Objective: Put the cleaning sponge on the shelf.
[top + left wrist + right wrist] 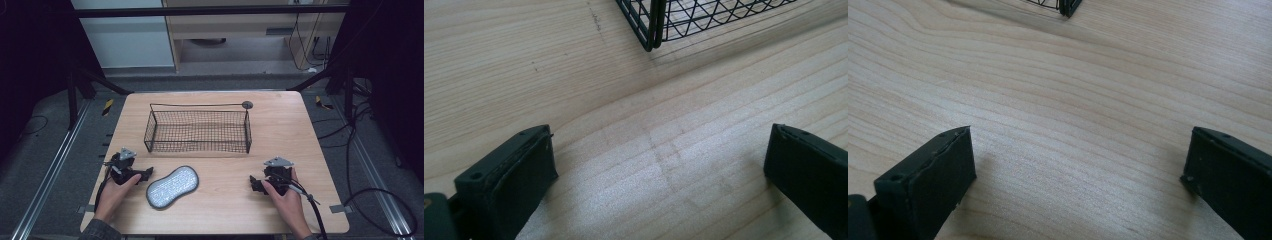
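Two tongs rest low on the wooden surface, one in each hand, near its front edge. Toward the front-left corner, the left tongs lie in the person's left hand, tips pointing right. In the left gripper view their jaws stand spread wide, with bare wood between them and a corner of the basket ahead.

Just beside those tips, apart from them, a grey pad lies flat. It is oblong, narrowed at the middle, and angled so that its right end sits farther from the front edge than its left. Behind it, in the middle of the surface and nearer the back edge, stands the black wire basket, upright, with a thin handle wire running along its back top.

Toward the front-right corner, the right tongs are held in the right hand, tips pointing left at the pad but well apart from it. In the right gripper view these jaws are spread too, holding nothing.
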Action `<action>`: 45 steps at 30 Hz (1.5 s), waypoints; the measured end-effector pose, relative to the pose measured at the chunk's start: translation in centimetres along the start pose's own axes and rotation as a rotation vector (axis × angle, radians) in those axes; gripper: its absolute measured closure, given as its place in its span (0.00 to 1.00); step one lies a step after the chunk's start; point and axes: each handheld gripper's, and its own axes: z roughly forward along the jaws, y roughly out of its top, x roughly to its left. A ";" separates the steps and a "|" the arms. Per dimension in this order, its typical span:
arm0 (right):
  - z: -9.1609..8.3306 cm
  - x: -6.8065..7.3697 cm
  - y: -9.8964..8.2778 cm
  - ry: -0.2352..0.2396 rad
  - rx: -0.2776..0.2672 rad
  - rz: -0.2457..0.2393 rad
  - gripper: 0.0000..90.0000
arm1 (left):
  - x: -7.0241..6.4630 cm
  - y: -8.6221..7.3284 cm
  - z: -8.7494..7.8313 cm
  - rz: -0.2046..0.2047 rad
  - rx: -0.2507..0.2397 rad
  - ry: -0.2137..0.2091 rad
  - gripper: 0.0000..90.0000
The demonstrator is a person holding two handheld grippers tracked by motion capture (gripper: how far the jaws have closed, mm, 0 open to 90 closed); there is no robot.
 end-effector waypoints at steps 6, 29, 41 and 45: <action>-0.1 0.0 -0.1 0.000 0.000 -0.006 0.00 | -0.1 0.3 -0.1 0.004 0.010 -0.010 0.02; -0.2 0.0 -0.3 0.011 0.000 -0.017 0.00 | -4.1 3.0 -4.3 0.123 0.019 -0.115 0.04; -0.3 -0.1 -0.3 0.016 -0.002 -0.021 0.00 | -8.4 4.7 -3.4 0.263 0.139 -0.143 0.04; -0.3 -0.1 -0.3 0.016 -0.001 -0.022 0.00 | -9.2 5.2 -3.4 0.315 0.187 -0.146 0.04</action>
